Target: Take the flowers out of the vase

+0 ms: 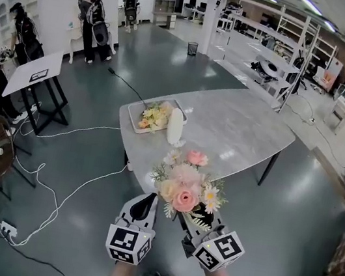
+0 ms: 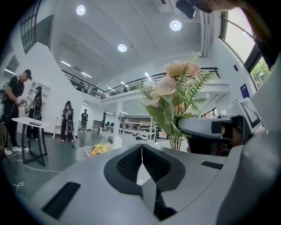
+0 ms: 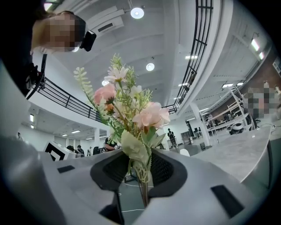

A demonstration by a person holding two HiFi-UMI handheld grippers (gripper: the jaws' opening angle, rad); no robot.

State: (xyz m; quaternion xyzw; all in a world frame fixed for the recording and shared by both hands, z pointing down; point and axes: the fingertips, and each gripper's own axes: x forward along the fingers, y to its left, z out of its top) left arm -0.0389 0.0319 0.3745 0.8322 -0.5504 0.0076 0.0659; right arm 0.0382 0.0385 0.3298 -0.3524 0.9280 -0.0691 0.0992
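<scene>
Item: pink flowers (image 1: pixel 185 186), stems upright, clamped low in the right gripper (image 1: pixel 194 222), already clear of the white vase (image 1: pixel 175 126). The vase stands well ahead on the marble bench (image 1: pixel 246 130), beside a tray (image 1: pixel 132 123) of yellow blooms. Left gripper (image 1: pixel 145 205): closed, empty, just left of the flowers. Room: grey floor (image 1: pixel 88 165), open hall

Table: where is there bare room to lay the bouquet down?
Free: the wide marble stretch right of the vase, out to the table's far and right edges. Crowded: the left end, where the tray of yellow flowers sits, vase by its right rim. The bouquet hides the near edge.
</scene>
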